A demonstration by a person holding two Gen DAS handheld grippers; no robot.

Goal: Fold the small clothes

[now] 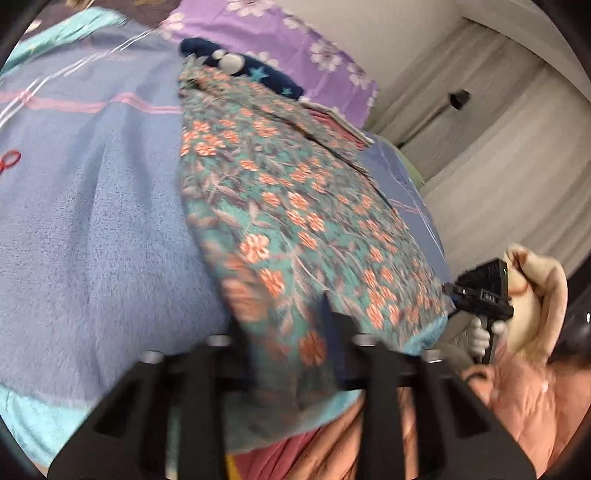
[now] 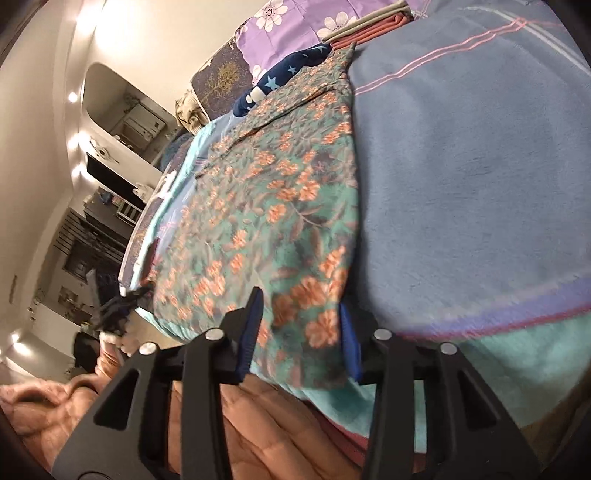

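A bed (image 1: 92, 221) fills most of both views, covered with a fuzzy blue blanket (image 2: 480, 166) that carries thin pink and white stripes and turns turquoise along its near edge. A purple pillow with white flowers (image 1: 280, 40) lies at the far end of the bed.

Spread lengthwise on the blanket is the floral garment (image 1: 280, 206), teal with orange blossoms, running from the near edge of the bed up toward the pillow. Its near hem hangs over the edge of the bed. At its far end a dark navy cloth with pale stars (image 1: 258, 70) lies partly under it, and a folded pinkish-red piece (image 2: 384, 26) sits just beside that.

A person in a quilted peach-pink garment (image 1: 524, 398) stands at the near edge of the bed.

The left tongs (image 1: 291, 332) sit at one near corner of the floral garment; the picture is blurred there, but the hem passes between the two fingers, which stand close together with the cloth pinched in the gap. The right tongs (image 2: 301, 325) hold the other near corner: the blue pads (image 2: 349, 332) are on either side of the hem, drawn in on the fabric. In the left wrist view the right tongs show at the right, gripped by a white-gloved hand (image 1: 480, 338).
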